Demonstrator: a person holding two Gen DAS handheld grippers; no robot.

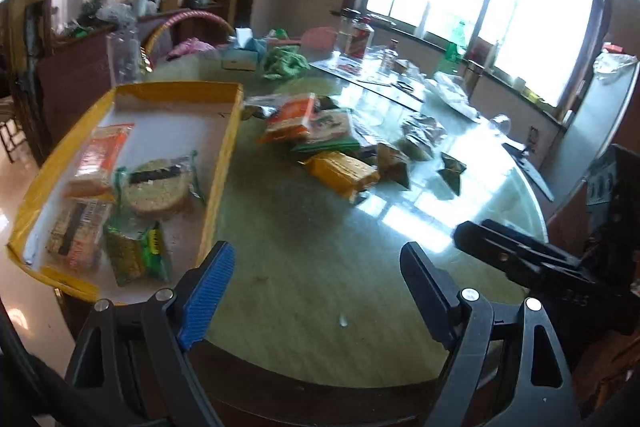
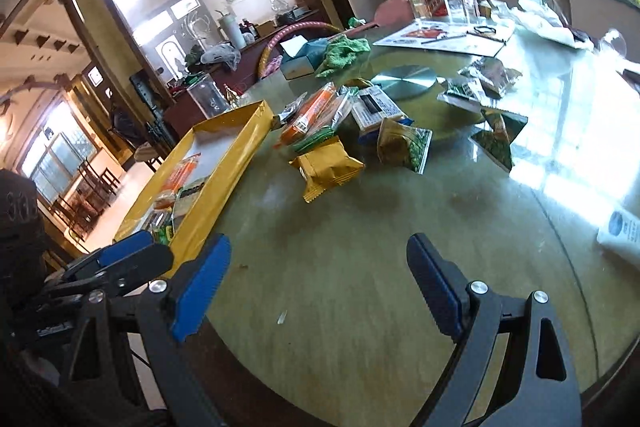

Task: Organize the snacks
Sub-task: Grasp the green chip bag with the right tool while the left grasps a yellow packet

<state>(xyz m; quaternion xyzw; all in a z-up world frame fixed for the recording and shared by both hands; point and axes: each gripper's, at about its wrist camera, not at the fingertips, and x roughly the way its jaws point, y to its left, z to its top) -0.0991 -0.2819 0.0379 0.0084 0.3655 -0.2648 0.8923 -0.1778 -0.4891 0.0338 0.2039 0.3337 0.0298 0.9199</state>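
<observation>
Counter [image 1: 320,287] first, since it fills most of both views: round, glass-topped, greenish, pretty cluttered toward the window side. Next biggest is the yellow tray [image 1: 224,155] at its left edge, already holding a few snacks, like an orange-wrapped packet [image 1: 100,159], a round cracker pack [image 1: 156,187] and a green packet [image 1: 132,255] near the front corner. Right of the tray, sitting on the glass, is the loose snack pile [image 2: 344,131], with a yellow pouch [image 2: 326,169] closest to the cameras, a green-and-tan bag [image 2: 404,145] just beside it, and an orange pack [image 2: 308,115] further back leaning toward the tray wall. A green cloth [image 2: 342,53] and a tissue box [image 2: 298,61] sit well behind the pile.

Left hand-held gripper [image 1: 316,283] hovers over bare glass near the tray's front corner, jaws spread wide with nothing between them. Right hand-held gripper [image 2: 318,275] is the same deal, fingers apart and empty, over the open bit in front of the pile. Tiny white scrap [image 2: 282,317] lies on the glass between its fingers.
</observation>
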